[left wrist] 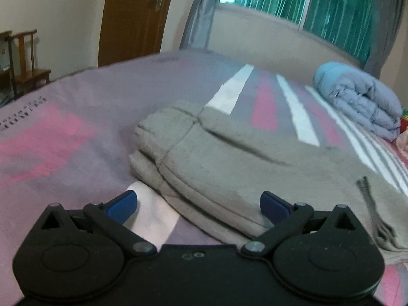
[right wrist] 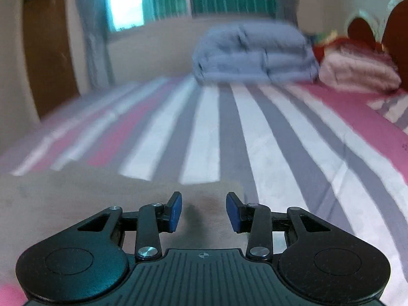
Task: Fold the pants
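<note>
Left gripper (left wrist: pixel 199 207): wide apart, empty, over folded grey pants (left wrist: pixel 229 158).
Right gripper (right wrist: pixel 204 211): partly parted, empty.
Advice: press the stack flat on the bed (left wrist: pixel 76 107), edges aligned.

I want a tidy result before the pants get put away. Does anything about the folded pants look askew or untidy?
Mostly neat: the grey pants lie folded in stacked layers on the striped bedsheet. One oddity: a drawstring trails loose across the top near the right edge, and the fabric there looks bunched.
</note>
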A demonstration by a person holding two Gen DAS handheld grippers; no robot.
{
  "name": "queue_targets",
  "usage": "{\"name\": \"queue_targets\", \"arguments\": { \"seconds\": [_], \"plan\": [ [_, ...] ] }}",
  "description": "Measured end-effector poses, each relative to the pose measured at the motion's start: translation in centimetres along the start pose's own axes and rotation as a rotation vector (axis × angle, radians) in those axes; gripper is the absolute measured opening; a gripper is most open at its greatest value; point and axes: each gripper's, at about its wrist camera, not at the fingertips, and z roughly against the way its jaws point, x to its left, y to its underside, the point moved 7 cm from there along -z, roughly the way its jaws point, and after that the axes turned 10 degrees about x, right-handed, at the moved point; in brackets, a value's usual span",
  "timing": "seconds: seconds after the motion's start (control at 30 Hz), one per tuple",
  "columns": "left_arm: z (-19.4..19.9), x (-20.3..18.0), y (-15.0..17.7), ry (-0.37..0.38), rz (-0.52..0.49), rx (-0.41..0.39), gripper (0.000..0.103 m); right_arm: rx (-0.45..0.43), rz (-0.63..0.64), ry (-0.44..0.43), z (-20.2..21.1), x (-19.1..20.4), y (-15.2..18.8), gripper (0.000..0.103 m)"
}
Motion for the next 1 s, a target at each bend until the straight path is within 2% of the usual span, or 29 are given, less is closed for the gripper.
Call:
{"name": "queue_targets", "arguments": {
  "seconds": [0.03, 0.07, 0.13, 0.2, 0.23, 0.3, 0.37, 0.4, 0.43, 0.47, 0.5, 0.57, 0.7, 0.8, 0.87, 0.93, 1.0],
  "plan": [
    [-0.4, 0.2, -0.1, -0.001, 0.003, 0.009, 0.097, 0.091, -0.031, 0.002, -2.6, -0.8, 0.1, 0.037],
    [-0.5, 0.3, -0.2, -0.004, 0.004, 0.008, 0.097, 0.113, -0.051, -0.009, -3.7, -1.1, -0.1, 0.037],
    [-0.9, 0.3, 0.1, -0.003, -0.004, 0.008, 0.097, 0.056, -0.050, -0.008, -2.5, -0.6, -1.1, 0.036],
    [-1.6, 0.5, 0.6, -0.008, -0.002, 0.018, 0.097, -0.040, -0.040, -0.096, -0.5, 0.8, -1.0, 0.037],
    [-1.7, 0.6, 0.8, -0.006, 0.004, 0.013, 0.097, -0.052, -0.008, -0.145, -0.3, 2.2, -0.4, 0.037],
    [-1.6, 0.8, 0.9, 0.004, 0.021, 0.015, 0.097, 0.060, 0.093, -0.168, -2.5, 4.9, 1.8, 0.037],
    [-1.1, 1.2, 0.8, 0.024, 0.033, 0.016, 0.097, 0.029, 0.157, -0.103, -2.1, 5.9, 2.3, 0.038],
    [-0.9, 1.4, 0.7, 0.029, 0.036, 0.011, 0.097, 0.019, 0.146, -0.121, -1.3, 6.1, 2.2, 0.038],
    [-0.7, 1.8, 0.7, 0.027, 0.040, 0.003, 0.097, -0.021, 0.117, -0.186, 0.1, 6.2, 2.1, 0.038],
    [-0.6, 2.1, 0.7, 0.033, 0.046, -0.001, 0.097, -0.060, 0.104, -0.215, 1.3, 6.1, 2.1, 0.038],
    [-0.7, 2.3, 0.6, 0.045, 0.056, -0.002, 0.097, -0.085, 0.102, -0.212, 2.2, 5.7, 2.1, 0.038],
    [-0.9, 2.3, 0.3, 0.081, 0.054, -0.002, 0.097, -0.131, 0.085, -0.204, 4.3, 4.8, 2.5, 0.038],
    [-2.2, 2.2, 0.1, 0.241, 0.102, 0.056, 0.096, -0.127, 0.034, -0.164, 6.8, 1.9, 4.2, 0.040],
    [-3.1, 2.6, -0.4, 0.301, 0.146, 0.076, 0.094, -0.133, 0.001, -0.112, 8.1, -0.9, 5.3, 0.043],
    [-3.7, 3.0, -0.8, 0.334, 0.187, 0.074, 0.085, -0.150, -0.028, -0.073, 9.1, -2.6, 6.3, 0.055],
    [-4.2, 3.5, -1.2, 0.313, 0.211, 0.074, 0.061, -0.168, -0.074, -0.034, 9.9, -4.4, 7.2, 0.061],
    [-4.8, 3.7, -1.4, 0.311, 0.224, 0.069, 0.057, -0.166, -0.143, 0.007, 10.2, -6.1, 8.1, 0.061]
  ]
}}
